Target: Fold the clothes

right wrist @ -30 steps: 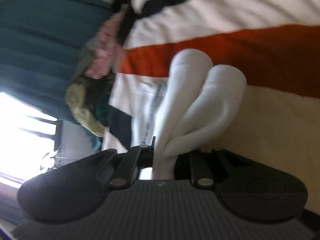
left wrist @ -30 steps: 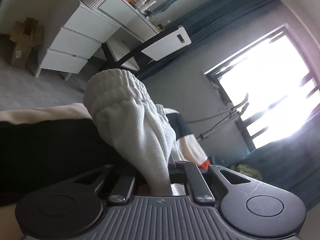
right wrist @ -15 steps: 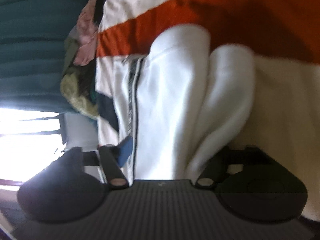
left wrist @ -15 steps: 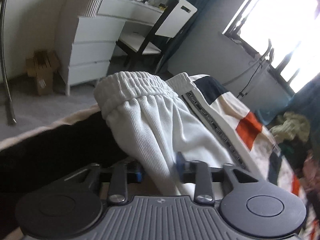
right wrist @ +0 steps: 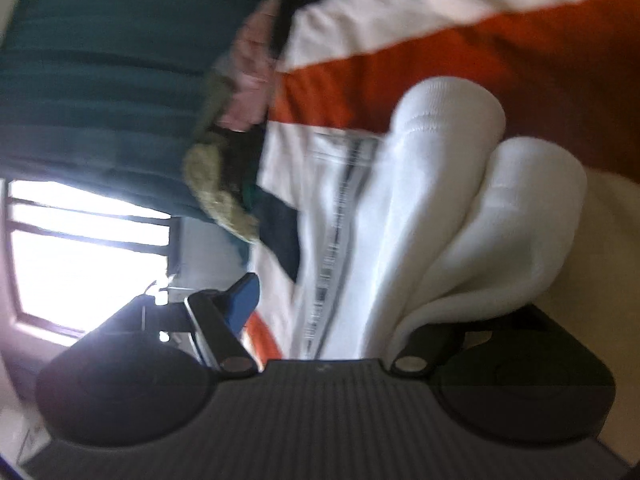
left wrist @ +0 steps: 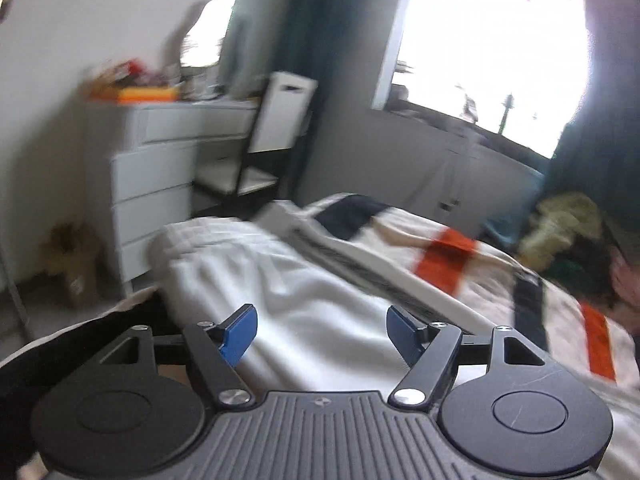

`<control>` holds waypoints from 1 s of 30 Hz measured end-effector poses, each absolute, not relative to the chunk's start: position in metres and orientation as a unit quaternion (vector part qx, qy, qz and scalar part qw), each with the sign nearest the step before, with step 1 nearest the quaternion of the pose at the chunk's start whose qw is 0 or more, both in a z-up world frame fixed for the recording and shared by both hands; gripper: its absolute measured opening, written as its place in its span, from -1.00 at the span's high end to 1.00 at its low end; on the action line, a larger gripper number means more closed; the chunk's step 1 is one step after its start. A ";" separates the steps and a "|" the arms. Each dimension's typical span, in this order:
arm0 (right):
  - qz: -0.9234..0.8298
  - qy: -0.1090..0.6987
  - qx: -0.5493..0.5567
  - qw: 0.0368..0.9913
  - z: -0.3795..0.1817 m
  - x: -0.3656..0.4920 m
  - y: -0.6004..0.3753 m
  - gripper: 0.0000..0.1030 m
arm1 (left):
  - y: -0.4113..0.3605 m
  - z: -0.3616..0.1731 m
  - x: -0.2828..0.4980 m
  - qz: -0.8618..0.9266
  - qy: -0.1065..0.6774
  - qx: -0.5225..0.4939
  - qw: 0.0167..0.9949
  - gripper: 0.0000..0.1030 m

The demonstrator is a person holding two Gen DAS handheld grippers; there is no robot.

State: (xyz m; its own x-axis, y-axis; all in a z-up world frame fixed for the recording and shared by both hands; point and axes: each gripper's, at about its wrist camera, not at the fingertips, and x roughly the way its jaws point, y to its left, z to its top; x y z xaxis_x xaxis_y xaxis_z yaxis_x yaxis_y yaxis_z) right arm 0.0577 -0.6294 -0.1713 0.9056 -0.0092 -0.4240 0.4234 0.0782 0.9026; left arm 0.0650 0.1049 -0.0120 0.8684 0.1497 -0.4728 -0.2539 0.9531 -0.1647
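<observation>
White trousers (left wrist: 304,300) lie across a striped bedspread (left wrist: 448,264) at frame centre; the left gripper (left wrist: 322,330) hovers low in the frame, jaws spread wide, holding nothing; the right gripper (right wrist: 344,320), jaws also spread, has trouser fabric (right wrist: 420,220) bunched between them; white drawers (left wrist: 152,184) stand upper left.

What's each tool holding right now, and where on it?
Nothing held. Left tool and right tool are both open; the white pants lie released on the bed.
</observation>
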 end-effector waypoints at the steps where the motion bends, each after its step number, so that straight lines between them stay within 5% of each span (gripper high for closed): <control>1: -0.150 0.158 0.659 0.719 -0.172 0.059 -0.629 -0.49 | 0.090 -0.016 0.069 0.087 0.238 -0.100 0.962 -0.46; 12: -0.139 0.180 0.631 0.742 -0.176 0.071 -0.625 -0.47 | -0.067 -0.062 0.110 -0.101 0.283 0.024 0.954 -0.56; 21: -0.138 0.186 0.568 0.790 -0.173 0.100 -0.617 -0.49 | -0.069 -0.087 0.107 -0.097 0.316 0.045 0.943 -0.57; 30: -0.112 0.109 0.530 0.833 -0.152 0.111 -0.614 -0.48 | -0.071 -0.097 0.111 -0.100 0.325 0.055 0.939 -0.62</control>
State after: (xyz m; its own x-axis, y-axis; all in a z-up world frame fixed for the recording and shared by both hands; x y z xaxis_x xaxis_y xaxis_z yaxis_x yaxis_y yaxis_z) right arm 0.1113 -0.6141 -0.1522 0.9514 -0.0707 -0.2998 0.3015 0.4127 0.8595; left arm 0.1110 -0.0705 -0.0972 0.7693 -0.1518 -0.6206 0.2226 0.9742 0.0377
